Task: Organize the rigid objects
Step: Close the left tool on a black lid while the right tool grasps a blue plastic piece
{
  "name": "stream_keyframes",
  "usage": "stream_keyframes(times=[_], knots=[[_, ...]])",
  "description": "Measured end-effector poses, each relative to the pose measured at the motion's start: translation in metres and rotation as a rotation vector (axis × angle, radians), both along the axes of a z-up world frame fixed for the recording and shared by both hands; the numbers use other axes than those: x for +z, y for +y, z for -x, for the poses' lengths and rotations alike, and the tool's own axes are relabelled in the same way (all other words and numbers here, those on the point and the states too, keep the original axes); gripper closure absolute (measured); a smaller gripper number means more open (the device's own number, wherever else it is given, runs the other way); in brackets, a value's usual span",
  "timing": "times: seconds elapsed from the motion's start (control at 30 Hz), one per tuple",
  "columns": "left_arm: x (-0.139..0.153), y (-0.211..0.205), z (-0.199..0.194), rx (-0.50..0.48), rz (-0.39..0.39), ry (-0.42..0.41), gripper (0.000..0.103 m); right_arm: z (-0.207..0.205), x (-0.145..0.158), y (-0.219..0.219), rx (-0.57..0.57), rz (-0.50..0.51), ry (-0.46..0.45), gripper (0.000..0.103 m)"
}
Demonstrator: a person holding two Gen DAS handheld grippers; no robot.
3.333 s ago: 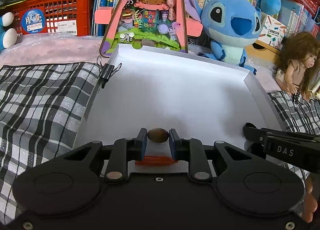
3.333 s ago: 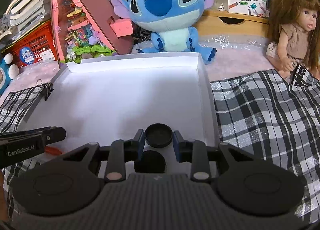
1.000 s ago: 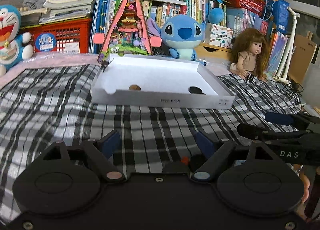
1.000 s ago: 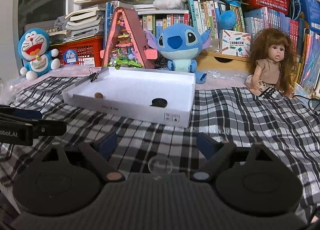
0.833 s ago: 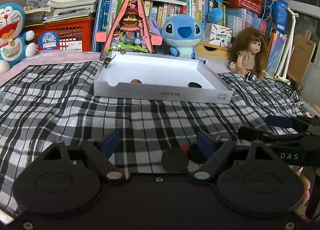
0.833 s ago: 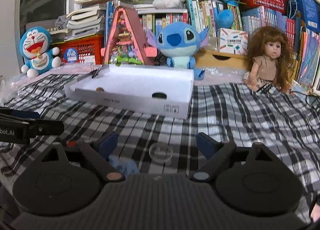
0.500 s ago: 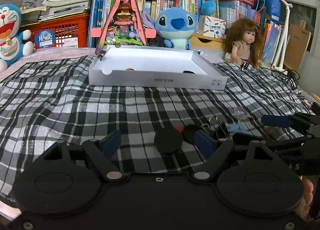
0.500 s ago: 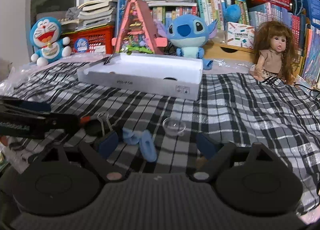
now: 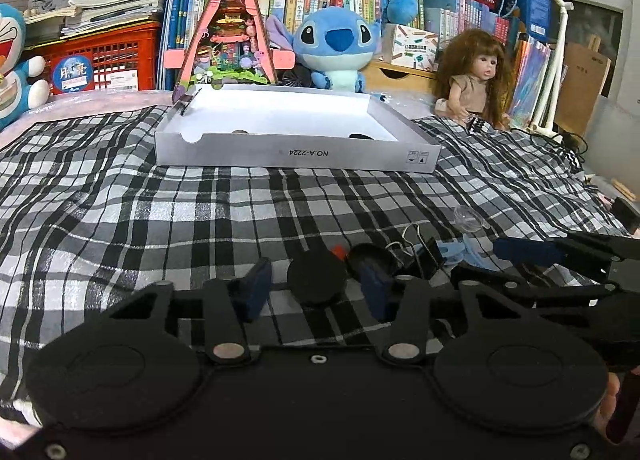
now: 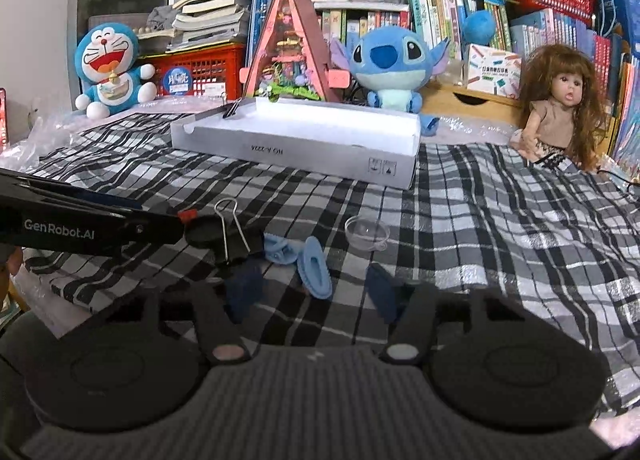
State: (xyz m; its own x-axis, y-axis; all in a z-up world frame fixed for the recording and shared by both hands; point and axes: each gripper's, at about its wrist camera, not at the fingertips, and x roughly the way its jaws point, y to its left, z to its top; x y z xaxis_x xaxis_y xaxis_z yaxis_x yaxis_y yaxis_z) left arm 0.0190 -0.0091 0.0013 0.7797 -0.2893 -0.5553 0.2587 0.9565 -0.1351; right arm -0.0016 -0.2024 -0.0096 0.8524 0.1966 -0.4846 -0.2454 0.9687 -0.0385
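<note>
The left claw hangs low over the plaid cloth near its front edge, its jaws closing around a black disc that lies between them; gaps show on both sides, so the pads do not press it. Just right of the disc lie an orange bit, a black cap and a binder clip. The right claw is also closing, with a blue ribbed piece between its jaws and untouched. A second blue piece lies just beside it, and a clear cup sits a little farther in. The white box stands well back on the cloth toward the far edge, holding a brown item and a black lid.
</note>
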Motion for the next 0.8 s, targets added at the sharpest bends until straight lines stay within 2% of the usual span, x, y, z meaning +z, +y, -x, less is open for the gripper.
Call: stream_keyframes(times=[0.07,0.1,0.13,0.3,0.53,0.8], knots=[[0.0,0.0,-0.002,0.002,-0.002,0.008,0.073,-0.002,0.0,0.0,-0.005,0.002,0.001,0.049],[0.001,0.0,-0.001,0.011,-0.002,0.004,0.073,-0.002,0.0,0.001,-0.01,0.002,0.001,0.061],[0.001,0.0,-0.001,0.017,-0.006,-0.002,0.073,-0.003,0.0,0.001,-0.018,0.004,-0.001,0.083],[0.009,0.003,0.001,0.028,-0.013,-0.028,0.073,0.002,0.003,0.005,-0.053,0.029,-0.052,0.084],[0.019,0.009,-0.001,0.054,-0.009,-0.047,0.073,-0.003,0.008,0.005,-0.053,0.012,-0.045,0.083],[0.024,0.018,-0.016,0.068,0.003,-0.024,0.073,-0.01,0.016,0.004,-0.059,-0.017,-0.046,0.083]])
